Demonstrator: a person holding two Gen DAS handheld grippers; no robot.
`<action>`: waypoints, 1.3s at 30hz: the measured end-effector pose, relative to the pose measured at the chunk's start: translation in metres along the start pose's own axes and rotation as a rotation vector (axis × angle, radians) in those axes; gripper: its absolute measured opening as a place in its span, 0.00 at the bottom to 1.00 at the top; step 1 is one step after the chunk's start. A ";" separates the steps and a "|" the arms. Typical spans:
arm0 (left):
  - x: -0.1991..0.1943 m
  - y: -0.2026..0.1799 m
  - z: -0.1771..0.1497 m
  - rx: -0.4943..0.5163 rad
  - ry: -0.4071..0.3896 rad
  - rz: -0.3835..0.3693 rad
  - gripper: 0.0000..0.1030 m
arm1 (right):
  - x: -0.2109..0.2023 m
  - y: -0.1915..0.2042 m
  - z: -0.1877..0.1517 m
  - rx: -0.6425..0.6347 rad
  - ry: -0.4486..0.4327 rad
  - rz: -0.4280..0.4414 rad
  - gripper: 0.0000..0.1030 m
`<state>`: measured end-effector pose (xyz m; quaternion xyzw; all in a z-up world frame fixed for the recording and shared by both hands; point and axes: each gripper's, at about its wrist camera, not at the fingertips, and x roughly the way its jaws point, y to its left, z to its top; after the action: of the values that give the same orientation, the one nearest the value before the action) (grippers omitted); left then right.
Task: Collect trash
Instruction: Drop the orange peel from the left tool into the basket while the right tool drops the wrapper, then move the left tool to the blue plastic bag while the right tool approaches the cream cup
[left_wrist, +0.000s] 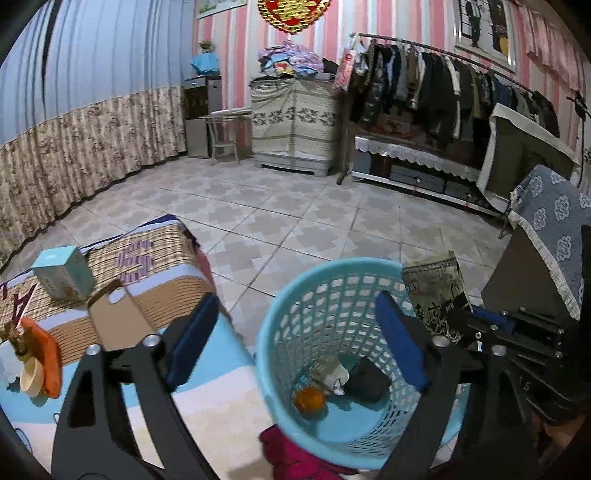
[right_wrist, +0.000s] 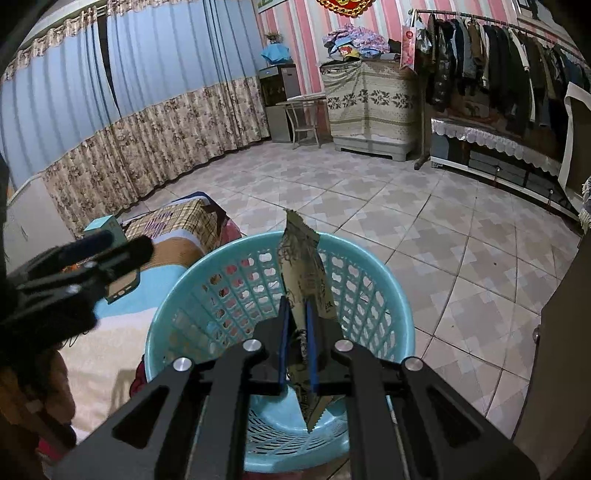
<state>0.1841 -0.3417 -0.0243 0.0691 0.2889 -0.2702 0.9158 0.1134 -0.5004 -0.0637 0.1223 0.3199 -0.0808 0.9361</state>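
A turquoise mesh basket (left_wrist: 269, 332) stands on the floor beside a low surface spread with patterned cloth. At its bottom lie an orange item (left_wrist: 309, 400), a black item (left_wrist: 369, 380) and a small white scrap (left_wrist: 338, 376). My left gripper (left_wrist: 297, 299) hangs open over the basket's near-left rim, with nothing between its fingers. My right gripper (right_wrist: 296, 301) is shut on a flat, brown printed packet (right_wrist: 306, 266), held upright over the basket (right_wrist: 400, 306). In the left wrist view the packet (left_wrist: 432, 291) shows at the basket's right rim. The left gripper (right_wrist: 118, 243) is blurred in the right wrist view.
On the cloth-covered surface (left_wrist: 173, 243) to the left lie a light blue box (left_wrist: 62, 273), a cardboard piece (left_wrist: 118, 317), an orange packet (left_wrist: 40, 354) and a small bowl (left_wrist: 31, 376). A red cloth (left_wrist: 291, 454) lies by the basket's base. A dark cabinet (left_wrist: 524, 280) stands right; tiled floor (left_wrist: 295, 206) lies beyond.
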 end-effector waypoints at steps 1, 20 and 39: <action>-0.002 0.002 -0.001 -0.005 0.000 0.006 0.86 | 0.001 0.002 -0.001 -0.001 0.000 0.001 0.09; -0.033 0.062 -0.023 -0.051 -0.009 0.127 0.95 | 0.014 0.012 0.000 0.023 -0.035 -0.094 0.89; -0.132 0.226 -0.073 -0.129 -0.023 0.445 0.95 | 0.005 0.163 0.002 -0.138 -0.152 -0.040 0.92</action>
<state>0.1778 -0.0701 -0.0162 0.0693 0.2730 -0.0431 0.9586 0.1563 -0.3449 -0.0366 0.0447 0.2552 -0.0861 0.9620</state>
